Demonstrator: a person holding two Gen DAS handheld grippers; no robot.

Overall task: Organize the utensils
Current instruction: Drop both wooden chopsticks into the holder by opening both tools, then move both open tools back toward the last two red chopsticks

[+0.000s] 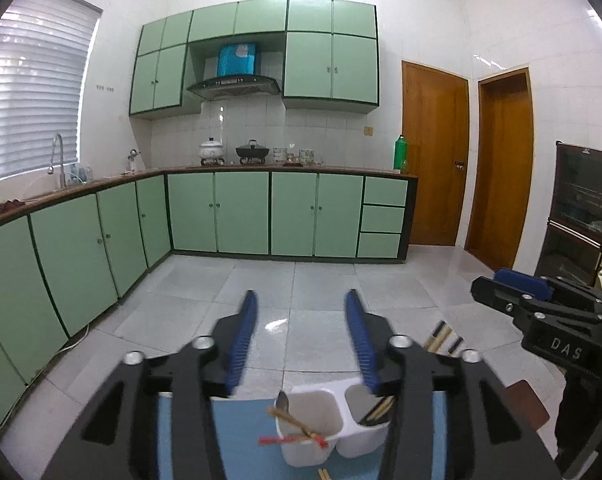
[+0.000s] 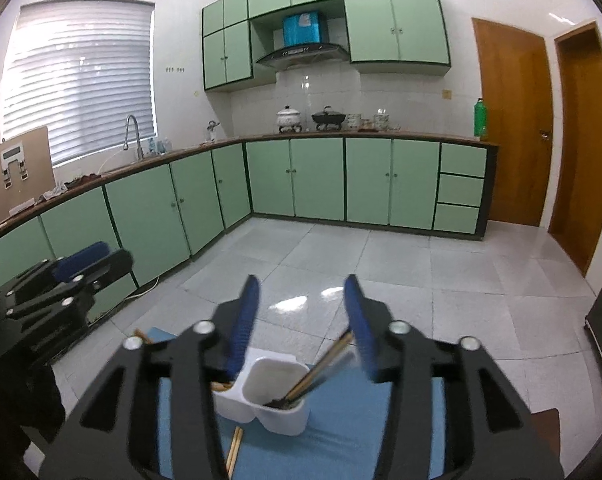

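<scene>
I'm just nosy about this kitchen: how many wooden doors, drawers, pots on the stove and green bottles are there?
Doors: 2
Drawers: 3
Pots: 2
Bottle: 1
Total: 8

Bright daylight through window blinds (image 2: 81,80); floor glare; fisheye-warped, dark corners.

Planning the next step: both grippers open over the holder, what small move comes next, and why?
Probably lower the right gripper toward the loose chopsticks lying on the blue mat in front of the white holder. Its jaws are open and empty, and that pair lies outside the holder, whose compartments already hold utensils.
</scene>
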